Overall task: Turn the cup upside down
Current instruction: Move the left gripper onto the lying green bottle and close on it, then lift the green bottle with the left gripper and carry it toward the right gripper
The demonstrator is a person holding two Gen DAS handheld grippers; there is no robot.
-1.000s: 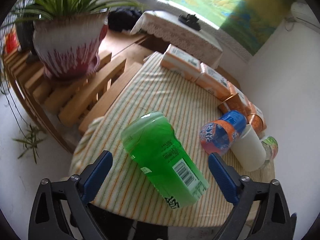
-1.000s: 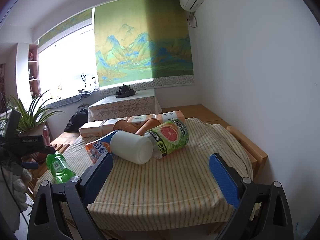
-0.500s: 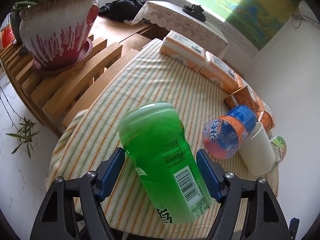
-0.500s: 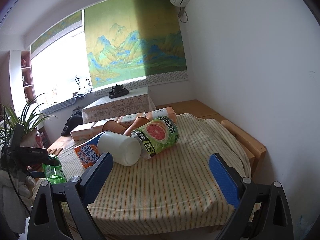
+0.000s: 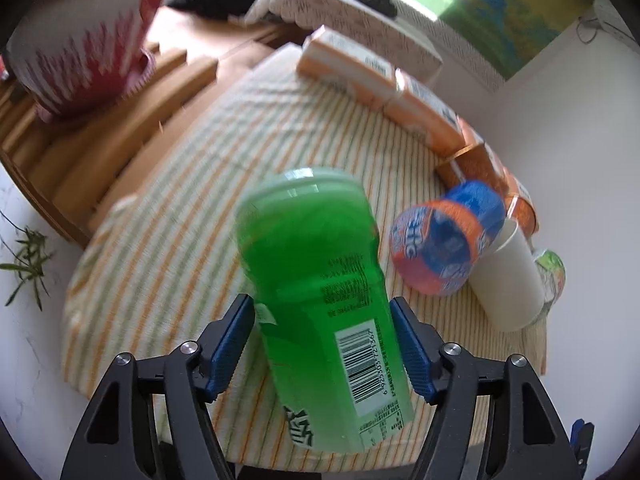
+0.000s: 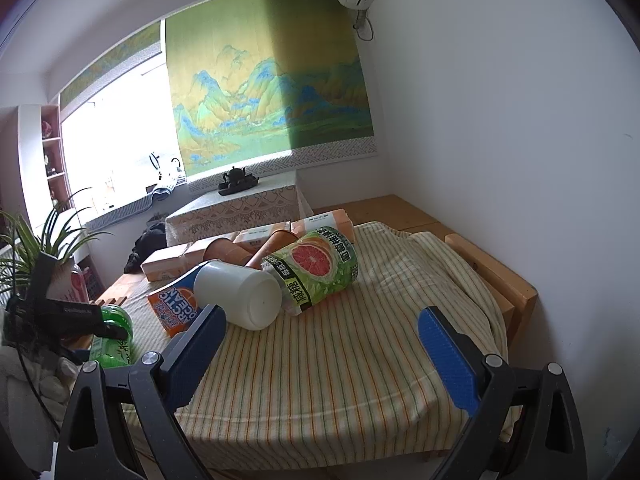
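Note:
A green translucent cup (image 5: 320, 288) with a barcode label stands tilted at the near edge of the striped table. My left gripper (image 5: 322, 344) is shut on the green cup, one blue pad on each side of its lower body. The right wrist view shows the same green cup (image 6: 114, 334) at the table's left edge with the left gripper on it. My right gripper (image 6: 320, 354) is open and empty above the table's front. A white cup (image 6: 240, 294) lies on its side mid-table.
A blue and orange cup (image 5: 444, 240), a grapefruit-label cup (image 6: 316, 268) and brown paper cups (image 6: 228, 248) lie beside the white cup. Orange boxes (image 5: 348, 66) line the far edge. A potted plant (image 5: 80, 36) stands on a wooden bench to the left.
My left gripper has moved in and closed its pads onto the green cup. The right gripper has stayed open and shifted only slightly.

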